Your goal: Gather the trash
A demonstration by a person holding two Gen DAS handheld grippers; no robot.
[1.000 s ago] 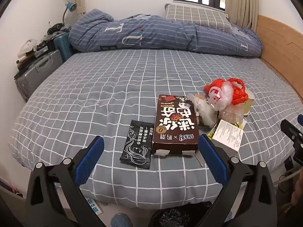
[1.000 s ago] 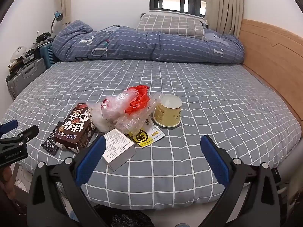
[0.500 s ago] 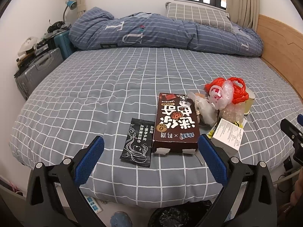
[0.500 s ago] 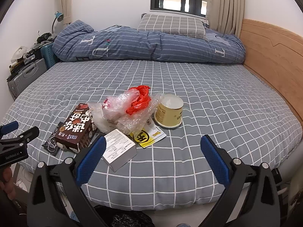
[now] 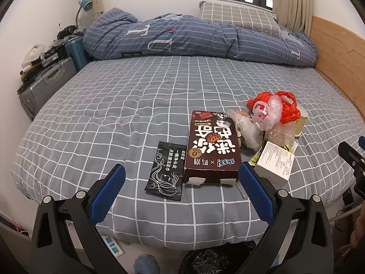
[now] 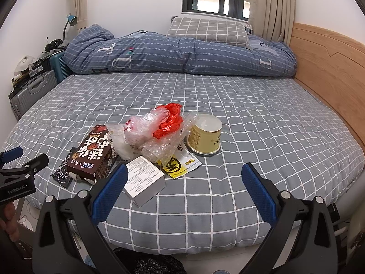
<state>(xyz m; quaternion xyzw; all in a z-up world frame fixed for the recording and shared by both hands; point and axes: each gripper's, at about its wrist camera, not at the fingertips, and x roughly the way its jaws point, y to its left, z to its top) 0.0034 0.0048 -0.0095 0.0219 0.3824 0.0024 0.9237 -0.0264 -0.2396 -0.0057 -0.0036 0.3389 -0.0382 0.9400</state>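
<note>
brown box: dark brown cardboard snack box (image 5: 212, 146) lay flat near the bed's front edge, big white Chinese characters, "100%" and a "0" badge readable.
sachet: black foil sachet (image 5: 166, 171) with white line art and Chinese text, touching the box's left side.
white box: small white cardboard box (image 6: 144, 183) with fine print, too small to read, right of the brown box.
yellow packet: yellow-and-white flat packet (image 6: 180, 165) with a black circled character, part under the bubble wrap.
cup: pale yellow paper cup (image 6: 206, 137), upside down, label unreadable.
bags: crumpled red and clear plastic bags (image 6: 157, 125) piled between brown box and cup.
bed: grey checked bedsheet (image 5: 114, 105) carried all of it.
left gripper (image 5: 180, 189): jaws wide apart, empty, level over the front edge facing box and sachet; "GenRobot.AI" on its body in the right view.
right gripper (image 6: 183, 188): jaws wide apart, empty, over the front edge, left pad just before the white box.
</note>
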